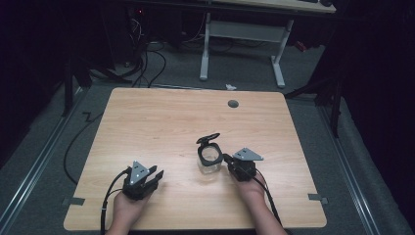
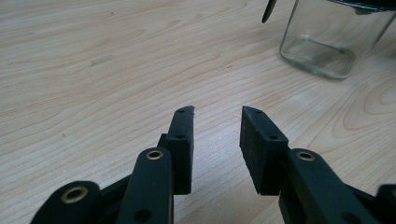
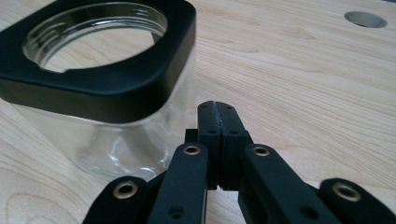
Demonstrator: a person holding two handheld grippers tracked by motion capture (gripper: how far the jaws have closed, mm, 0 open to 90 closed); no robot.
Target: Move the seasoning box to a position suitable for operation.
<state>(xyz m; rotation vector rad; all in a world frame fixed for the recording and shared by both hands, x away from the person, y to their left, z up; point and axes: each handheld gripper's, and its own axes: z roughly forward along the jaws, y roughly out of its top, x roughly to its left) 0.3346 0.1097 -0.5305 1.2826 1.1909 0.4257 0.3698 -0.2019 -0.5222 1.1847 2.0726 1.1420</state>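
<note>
Jar point(image 1: 210, 159) upright on table point(image 1: 147, 122), lid flipped open. Right gripper point(image 3: 217, 108) just beside it, jaws closed, empty. Left gripper point(image 2: 217, 112) well apart, jaws parted, empty.

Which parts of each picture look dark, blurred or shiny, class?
High view: room dark, light wooden table evenly lit. Left gripper view: clear square glass jar shows glints; nearest black jaws soft. Right gripper view: the jar's black collar near the lens looks slightly blurred.
</note>
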